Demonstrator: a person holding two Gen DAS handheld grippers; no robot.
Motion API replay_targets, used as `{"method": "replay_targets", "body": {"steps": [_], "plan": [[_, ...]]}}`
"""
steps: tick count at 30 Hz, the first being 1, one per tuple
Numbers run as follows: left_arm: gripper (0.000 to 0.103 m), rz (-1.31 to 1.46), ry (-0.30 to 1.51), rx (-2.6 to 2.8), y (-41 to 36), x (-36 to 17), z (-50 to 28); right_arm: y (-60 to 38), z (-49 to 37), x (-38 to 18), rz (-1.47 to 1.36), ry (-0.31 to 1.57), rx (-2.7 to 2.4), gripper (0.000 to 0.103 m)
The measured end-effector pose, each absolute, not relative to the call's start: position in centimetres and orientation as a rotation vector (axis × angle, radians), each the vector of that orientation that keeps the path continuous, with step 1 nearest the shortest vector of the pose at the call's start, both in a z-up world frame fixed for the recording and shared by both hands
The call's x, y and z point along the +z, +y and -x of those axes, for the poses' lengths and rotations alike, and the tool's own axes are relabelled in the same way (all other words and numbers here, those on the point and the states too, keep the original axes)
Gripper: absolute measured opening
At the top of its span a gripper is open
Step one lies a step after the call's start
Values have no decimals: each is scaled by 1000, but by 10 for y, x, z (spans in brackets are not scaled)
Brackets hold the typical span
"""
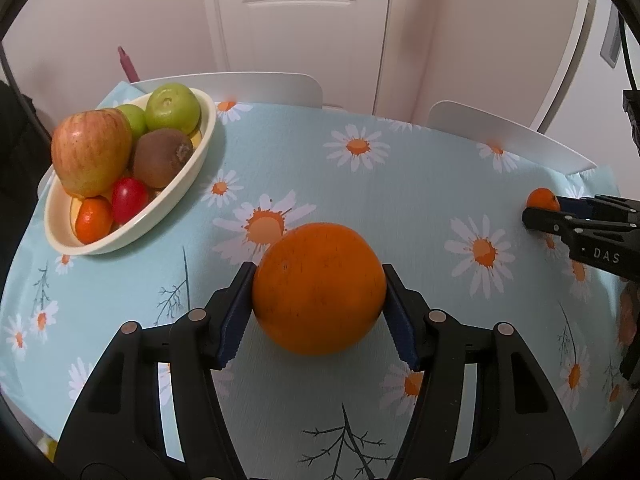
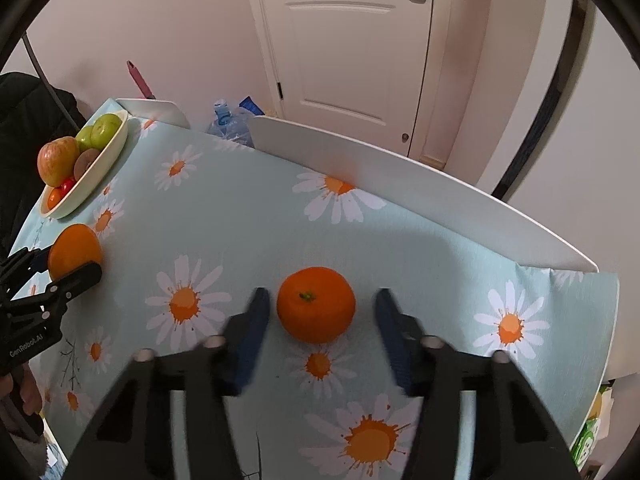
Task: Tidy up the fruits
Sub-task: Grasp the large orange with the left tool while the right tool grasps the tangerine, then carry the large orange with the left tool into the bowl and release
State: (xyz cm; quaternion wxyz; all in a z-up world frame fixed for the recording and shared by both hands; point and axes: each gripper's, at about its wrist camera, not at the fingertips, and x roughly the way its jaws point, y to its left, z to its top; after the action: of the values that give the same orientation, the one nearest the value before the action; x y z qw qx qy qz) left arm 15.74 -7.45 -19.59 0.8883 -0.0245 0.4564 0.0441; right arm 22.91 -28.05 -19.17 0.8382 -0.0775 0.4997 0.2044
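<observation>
Here, my left gripper (image 1: 319,296) has its blue pads pressed against both sides of the large orange (image 1: 319,287), clamping it; the fruit's underside looks to be at or just above the daisy-print tablecloth (image 1: 280,168), and I cannot tell whether it touches. My right gripper (image 2: 318,318) stands spread, its fingers (image 2: 252,336) on either side of the small tangerine (image 2: 316,304) with a gap showing at each pad, so nothing is held there. The tangerine sits on the cloth, stem end up.

Outward from the left fingers, toward the far left of the table, the cream oval bowl (image 1: 188,184) holds a red-yellow apple (image 1: 91,151), two green apples (image 1: 173,107), a kiwi (image 1: 162,157), a small red fruit (image 1: 129,198) and a small orange fruit (image 1: 93,219), piled and touching. From the left wrist view the right gripper shows at the right edge, with the tangerine at its tips.

From the right wrist view the left gripper and its orange appear at the left edge, near the bowl's near end. Beyond the table edge stand two white chair backs (image 1: 248,84), a white door (image 2: 352,40), and water bottles (image 2: 228,124) on the floor.
</observation>
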Motion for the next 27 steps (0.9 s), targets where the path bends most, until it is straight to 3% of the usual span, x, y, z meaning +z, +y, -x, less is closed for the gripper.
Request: {"method": "replay_targets", "body": {"steps": [27], "plan": [[65,76,869,166,3,-127,-104,-203,-195,-124,186,984,579,34]]}}
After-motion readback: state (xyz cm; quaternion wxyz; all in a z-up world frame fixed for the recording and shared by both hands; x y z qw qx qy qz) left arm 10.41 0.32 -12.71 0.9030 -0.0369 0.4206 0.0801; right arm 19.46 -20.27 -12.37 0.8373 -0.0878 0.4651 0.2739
